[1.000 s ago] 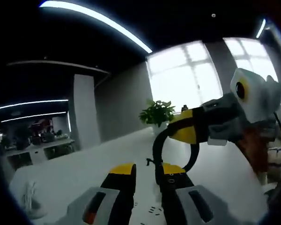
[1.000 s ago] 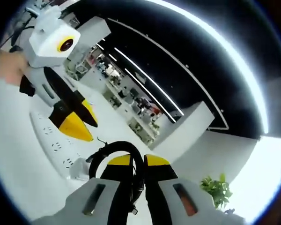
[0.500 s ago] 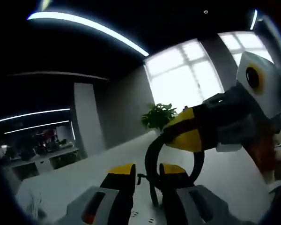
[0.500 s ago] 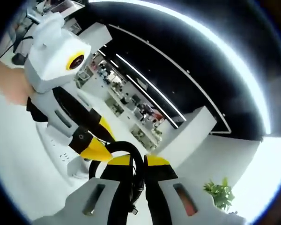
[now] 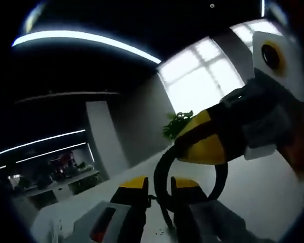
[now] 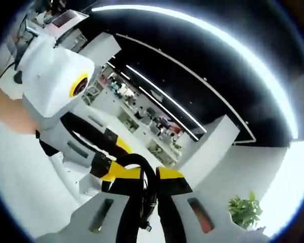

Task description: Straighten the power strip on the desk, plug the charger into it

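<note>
Right tongs [image 6: 150,174] pinching a looped black cable [image 6: 142,164] above the white desk [image 6: 20,182]; left tongs [image 5: 158,185] spread around that loop, a potted plant [image 5: 176,123] beyond.

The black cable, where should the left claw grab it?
Best guess: the bare arc of the black cable loop rising just beyond the left claw, below where the right claw pinches it. Come straight forward, one jaw each side; that arc stands free and roughly upright.
</note>
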`<action>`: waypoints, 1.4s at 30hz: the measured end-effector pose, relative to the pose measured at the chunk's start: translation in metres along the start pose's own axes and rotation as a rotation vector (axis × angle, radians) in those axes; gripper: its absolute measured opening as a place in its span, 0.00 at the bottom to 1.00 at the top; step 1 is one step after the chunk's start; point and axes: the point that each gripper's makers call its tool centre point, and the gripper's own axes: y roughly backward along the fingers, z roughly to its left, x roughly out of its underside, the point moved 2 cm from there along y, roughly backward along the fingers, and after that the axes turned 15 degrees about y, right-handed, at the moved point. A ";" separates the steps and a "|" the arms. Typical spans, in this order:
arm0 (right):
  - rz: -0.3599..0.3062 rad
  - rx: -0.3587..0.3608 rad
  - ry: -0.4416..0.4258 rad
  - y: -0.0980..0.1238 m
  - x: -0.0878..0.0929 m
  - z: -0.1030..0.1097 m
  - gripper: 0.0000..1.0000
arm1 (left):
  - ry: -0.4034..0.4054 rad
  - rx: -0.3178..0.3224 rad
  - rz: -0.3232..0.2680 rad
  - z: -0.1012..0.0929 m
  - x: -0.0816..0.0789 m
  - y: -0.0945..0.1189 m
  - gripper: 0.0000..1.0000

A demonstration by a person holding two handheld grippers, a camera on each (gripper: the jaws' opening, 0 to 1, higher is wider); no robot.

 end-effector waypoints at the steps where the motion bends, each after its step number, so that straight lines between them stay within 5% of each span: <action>1: -0.002 0.001 0.002 0.000 -0.001 0.001 0.08 | -0.012 -0.006 0.005 0.000 0.000 0.000 0.16; 4: -0.010 0.005 0.011 0.000 -0.003 0.002 0.08 | -0.058 -0.014 0.003 -0.002 0.000 0.002 0.12; 18: -0.126 -0.042 0.020 -0.004 -0.008 0.010 0.09 | 0.127 0.041 0.015 0.010 0.002 0.006 0.06; 34: -0.201 -0.075 0.003 -0.003 -0.018 0.013 0.11 | 0.156 0.074 0.008 0.012 0.001 0.013 0.06; 42: -0.218 -0.085 0.003 0.003 -0.018 0.013 0.14 | 0.239 0.068 -0.005 0.025 0.001 0.016 0.06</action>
